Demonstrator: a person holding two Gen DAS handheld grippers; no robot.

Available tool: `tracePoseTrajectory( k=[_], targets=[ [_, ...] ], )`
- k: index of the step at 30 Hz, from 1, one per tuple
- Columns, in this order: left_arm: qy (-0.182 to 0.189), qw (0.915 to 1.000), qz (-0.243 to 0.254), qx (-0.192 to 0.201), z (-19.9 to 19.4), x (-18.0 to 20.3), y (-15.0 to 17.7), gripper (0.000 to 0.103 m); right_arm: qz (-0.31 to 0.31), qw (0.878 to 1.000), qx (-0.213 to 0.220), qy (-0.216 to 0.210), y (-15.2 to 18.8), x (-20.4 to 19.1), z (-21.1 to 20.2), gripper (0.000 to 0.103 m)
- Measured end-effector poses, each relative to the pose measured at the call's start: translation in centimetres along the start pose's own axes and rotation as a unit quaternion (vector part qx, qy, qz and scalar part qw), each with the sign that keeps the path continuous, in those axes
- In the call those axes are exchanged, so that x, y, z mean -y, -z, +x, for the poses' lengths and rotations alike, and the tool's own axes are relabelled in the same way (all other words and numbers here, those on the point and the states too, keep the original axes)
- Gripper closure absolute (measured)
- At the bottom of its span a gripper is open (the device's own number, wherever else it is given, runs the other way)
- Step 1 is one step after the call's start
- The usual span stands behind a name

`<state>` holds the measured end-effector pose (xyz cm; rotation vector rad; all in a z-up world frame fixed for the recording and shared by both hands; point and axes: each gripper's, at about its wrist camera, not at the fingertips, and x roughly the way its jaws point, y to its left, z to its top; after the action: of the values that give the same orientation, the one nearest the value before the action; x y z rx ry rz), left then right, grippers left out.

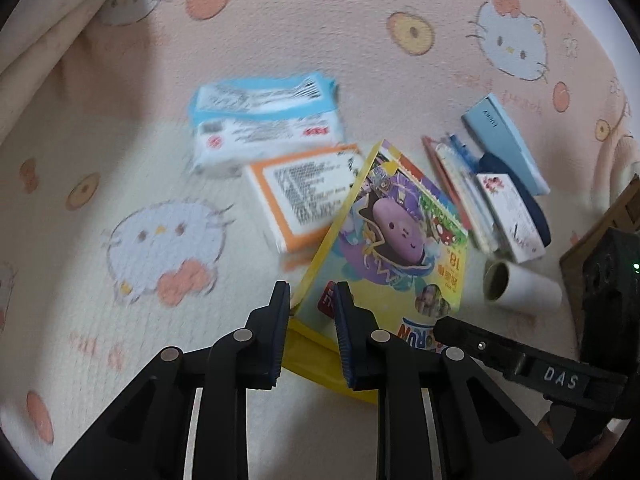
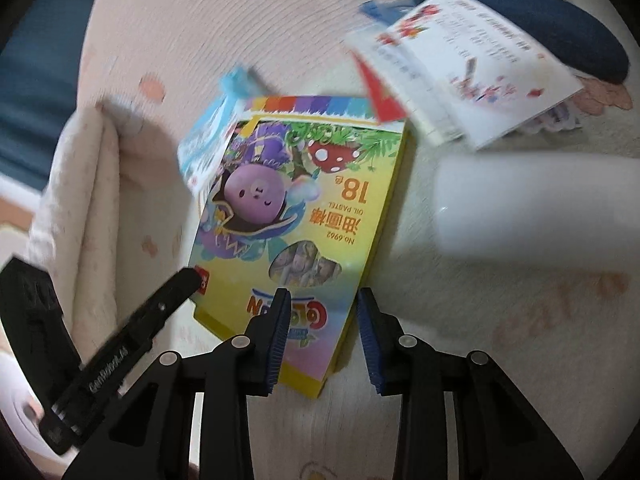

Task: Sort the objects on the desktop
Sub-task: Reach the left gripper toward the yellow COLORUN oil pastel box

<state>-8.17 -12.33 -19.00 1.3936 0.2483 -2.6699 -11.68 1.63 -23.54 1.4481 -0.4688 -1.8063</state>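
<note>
Cartoon-print blanket, perhaps a bed, tissue packs, paper roll

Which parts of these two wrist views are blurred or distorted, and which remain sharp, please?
Left wrist view: tissue packs smeared by motion blur, left gripper crisp, fisheye bending the patterned mat. Right wrist view: white roll and floral box smeared, oil pastel box print readable, right gripper sharp.

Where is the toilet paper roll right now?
In the left wrist view the white paper roll lies on its side at the right, just right of the yellow crayon box, below the flowered box.
</note>
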Motion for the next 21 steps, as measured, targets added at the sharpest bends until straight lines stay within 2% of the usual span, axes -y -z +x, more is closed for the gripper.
tracePoseTrajectory(
  k=[2, 4, 6, 7, 8, 11, 13, 14, 15, 16, 18, 21],
  targets=[
    [-0.013, 0.9999, -0.005, 0.0, -0.5, -0.8, 0.5, 0.078, -0.014, 1.0, -0.011, -0.001, 0.6, -0.8, 0.2, 0.071],
    [-0.039, 0.9992, -0.013, -0.002, -0.9, -1.6, 0.7, 0.078, -0.028, 0.999, -0.033, -0.019, 1.4, -1.5, 0.6, 0.071],
    [-0.056, 0.9975, -0.044, -0.006, -1.4, -2.9, 0.9, 0.077, -0.039, 0.997, -0.054, -0.043, 1.7, -2.2, 1.4, 0.072],
    [-0.058, 0.9965, -0.06, -0.007, -1.8, -3.6, 1.1, 0.077, -0.046, 0.997, -0.054, -0.042, 1.7, -2.3, 1.3, 0.072],
    [-0.059, 0.9953, -0.076, -0.003, -2.3, -4.1, 1.3, 0.073, -0.051, 0.997, -0.05, -0.037, 1.4, -2.5, 1.2, 0.072],
    [-0.069, 0.9929, -0.096, 0.018, -4.1, -4.9, 2.2, 0.05, -0.061, 0.998, -0.011, -0.022, 0.1, -2.4, -1.1, 0.071],
    [-0.065, 0.9927, -0.097, 0.033, -5.0, -4.7, 2.9, 0.046, -0.046, 0.997, 0.027, -0.047, -1.4, -1.7, -3.3, 0.067],
    [-0.059, 0.9926, -0.101, 0.032, -5.1, -4.8, 3.1, 0.046, -0.044, 0.997, 0.04, -0.051, -1.7, -1.3, -4.0, 0.057],
    [-0.047, 0.9927, -0.107, 0.028, -5.1, -4.8, 3.3, 0.046, -0.046, 0.996, 0.054, -0.047, -2.5, -1.3, -4.4, 0.043],
    [-0.036, 0.9928, -0.112, 0.024, -4.8, -4.6, 3.3, 0.046, -0.056, 0.996, 0.062, -0.037, -3.2, -1.4, -4.6, 0.039],
    [-0.019, 0.9916, -0.128, 0.007, -3.9, -4.2, 3.4, 0.046, -0.082, 0.995, 0.059, -0.018, -4.3, -1.8, -4.0, 0.039],
    [0.005, 0.988, -0.154, -0.016, -2.8, -4.0, 3.8, 0.046, -0.103, 0.994, 0.022, 0.001, -5.5, -1.4, -2.5, 0.039]
  ],
)
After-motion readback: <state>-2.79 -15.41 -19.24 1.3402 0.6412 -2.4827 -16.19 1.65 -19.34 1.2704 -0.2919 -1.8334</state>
